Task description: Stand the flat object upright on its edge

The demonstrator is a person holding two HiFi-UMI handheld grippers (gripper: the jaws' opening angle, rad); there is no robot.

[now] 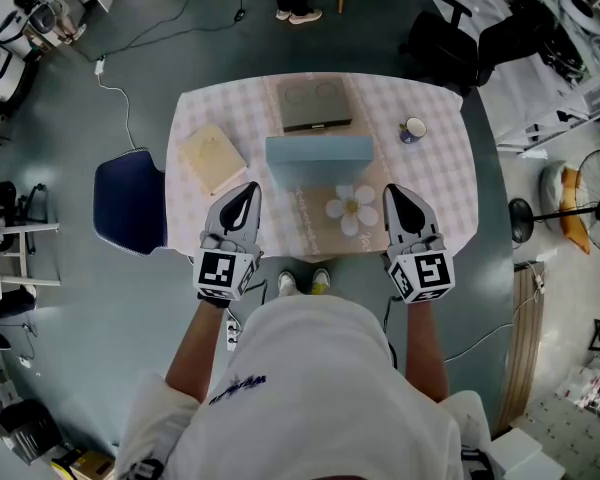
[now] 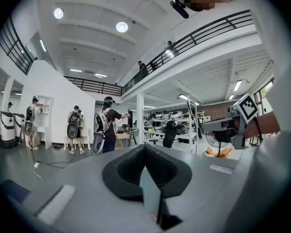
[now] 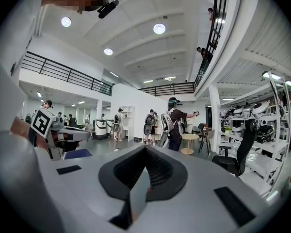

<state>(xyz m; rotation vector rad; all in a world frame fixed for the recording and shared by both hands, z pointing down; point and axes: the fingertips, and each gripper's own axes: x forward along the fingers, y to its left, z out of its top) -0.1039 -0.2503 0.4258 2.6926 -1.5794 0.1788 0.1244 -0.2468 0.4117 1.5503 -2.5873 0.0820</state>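
A pale blue flat box (image 1: 318, 152) sits mid-table on the checked cloth (image 1: 435, 183); from above it shows a narrow top face with a shaded side below, so it looks to be on its long edge. My left gripper (image 1: 245, 190) hovers over the table's front edge, left of the box, shut and empty. On the other side my right gripper (image 1: 395, 192) is held the same way, shut and empty. Both gripper views look out level into the hall, past the closed left gripper (image 2: 145, 148) and closed right gripper (image 3: 146, 148), and show no table.
Behind the box lies a dark flat slab with two rings (image 1: 316, 106). A beige square pad (image 1: 212, 158) is at the left and a small cup (image 1: 413, 129) at the right. A flower-shaped piece (image 1: 352, 208) rests on a brown mat. A blue chair (image 1: 128, 203) stands left of the table.
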